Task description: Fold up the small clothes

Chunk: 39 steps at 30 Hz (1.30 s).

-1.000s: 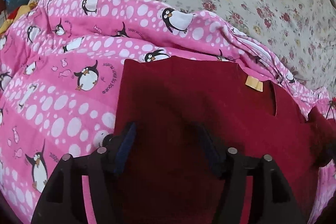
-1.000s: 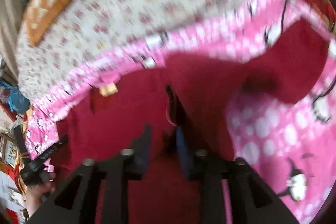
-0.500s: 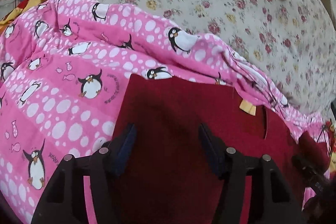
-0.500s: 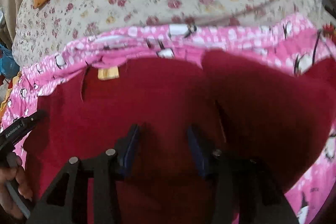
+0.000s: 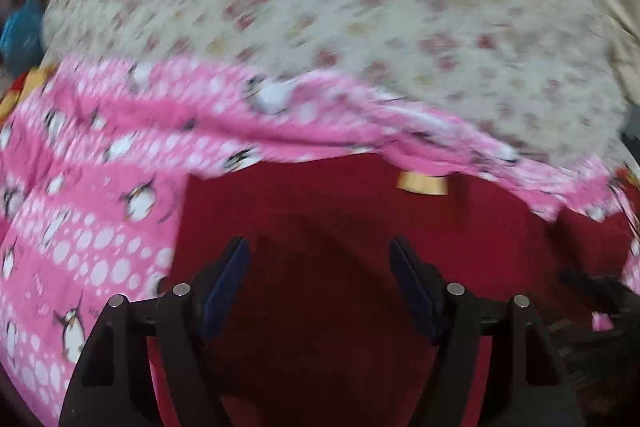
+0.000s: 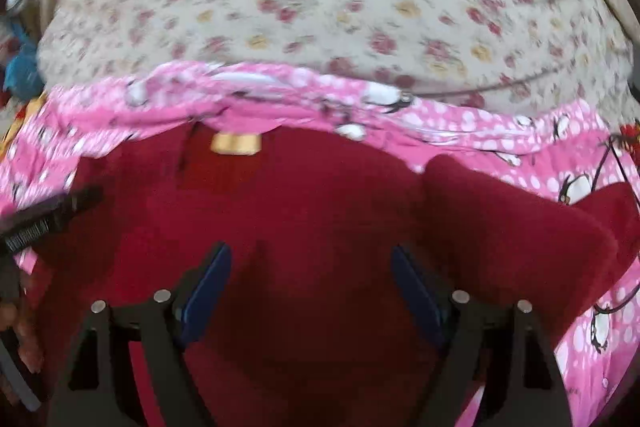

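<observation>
Both grippers stand open and empty above the garment (image 5: 328, 227). Left gripper (image 5: 320, 267): jaws spread wide, nothing between them, red cloth below. Right gripper (image 6: 310, 275): same condition, poised over the garment's middle.

Garment: dark red knit, spread mostly flat on the pink blanket (image 5: 100, 187), with a tan label (image 6: 236, 143) at the far edge. One lobe, probably a sleeve (image 6: 520, 227), lies to the right of the body on the blanket. The blanket covers part of a floral bed (image 6: 360, 7).

Handling, as judged: light, soft and limp; it will sag and drape from any hold, with little risk of slipping. Pinch a single layer at an edge or corner, or the sleeve end. Avoid catching the blanket beneath. Both views are motion-blurred.
</observation>
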Motion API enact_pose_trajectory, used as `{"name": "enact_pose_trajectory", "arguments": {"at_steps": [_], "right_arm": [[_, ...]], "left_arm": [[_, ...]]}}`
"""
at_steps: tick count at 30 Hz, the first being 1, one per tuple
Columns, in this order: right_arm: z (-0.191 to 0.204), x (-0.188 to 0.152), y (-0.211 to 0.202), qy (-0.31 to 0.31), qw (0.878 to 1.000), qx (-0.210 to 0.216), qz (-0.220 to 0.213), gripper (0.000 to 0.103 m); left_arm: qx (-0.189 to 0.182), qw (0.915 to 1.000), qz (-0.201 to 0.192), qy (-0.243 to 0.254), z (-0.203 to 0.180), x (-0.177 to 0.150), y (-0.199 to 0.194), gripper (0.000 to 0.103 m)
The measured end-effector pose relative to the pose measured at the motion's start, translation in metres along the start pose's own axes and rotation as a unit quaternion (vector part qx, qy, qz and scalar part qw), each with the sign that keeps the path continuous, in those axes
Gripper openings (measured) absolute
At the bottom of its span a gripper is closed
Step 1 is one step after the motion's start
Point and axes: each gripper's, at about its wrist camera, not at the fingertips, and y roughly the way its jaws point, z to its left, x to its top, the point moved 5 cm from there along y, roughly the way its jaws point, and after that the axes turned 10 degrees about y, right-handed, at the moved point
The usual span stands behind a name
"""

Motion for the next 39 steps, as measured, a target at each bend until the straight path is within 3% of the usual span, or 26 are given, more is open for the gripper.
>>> {"name": "enact_pose_trajectory", "arguments": {"at_steps": [1,2,3,5,8,11,13,16,17,20,22,25,32,39], "right_arm": [[0.004,-0.008,0.005,-0.012,1.0,-0.005,0.015,0.089],[0.006,-0.017,0.018,-0.02,0.999,-0.015,0.042,0.089],[0.005,-0.016,0.019,-0.011,0.999,-0.009,0.038,0.089],[-0.003,-0.007,0.004,0.018,0.999,0.006,0.036,0.084],[-0.029,0.014,-0.042,0.055,0.998,0.026,-0.029,0.083],[-0.087,0.038,-0.092,0.079,0.988,-0.023,-0.128,0.083],[-0.132,0.048,-0.104,0.104,0.981,-0.055,-0.157,0.083],[-0.213,0.051,-0.1,0.129,0.971,-0.127,-0.157,0.065],[-0.232,0.051,-0.095,0.144,0.97,-0.128,-0.151,0.057],[-0.295,0.037,-0.081,0.194,0.964,-0.133,-0.124,0.045],[-0.307,0.031,-0.076,0.201,0.963,-0.129,-0.127,0.037],[-0.306,0.03,-0.077,0.183,0.959,-0.172,-0.129,0.037],[-0.312,0.018,-0.081,0.212,0.954,-0.172,-0.122,0.037],[-0.302,0.014,-0.073,0.205,0.962,-0.145,-0.11,0.042]], "left_arm": [[-0.014,0.9997,0.015,0.015,-0.01,-0.005,0.007,0.063],[-0.029,0.9978,0.055,0.023,-0.018,-0.014,0.022,0.063],[-0.037,0.994,0.1,0.022,-0.021,-0.026,0.038,0.064],[-0.031,0.996,0.08,0.027,-0.023,-0.023,0.033,0.065],[-0.034,0.9957,0.083,0.021,-0.024,-0.02,0.028,0.065],[-0.033,0.9957,0.084,0.02,-0.023,-0.018,0.025,0.065],[-0.033,0.9958,0.084,0.018,-0.023,-0.017,0.024,0.065],[-0.039,0.9958,0.083,0.006,-0.021,-0.022,0.028,0.065],[-0.041,0.9957,0.083,0.0,-0.021,-0.021,0.029,0.065],[-0.041,0.9957,0.083,-0.004,-0.022,-0.021,0.031,0.066],[-0.038,0.9957,0.085,0.002,-0.024,-0.021,0.032,0.068],[-0.034,0.9957,0.086,0.009,-0.026,-0.021,0.033,0.069],[-0.041,0.9954,0.086,0.006,-0.025,-0.02,0.034,0.069],[-0.038,0.9956,0.086,0.007,-0.026,-0.021,0.033,0.069]]}}
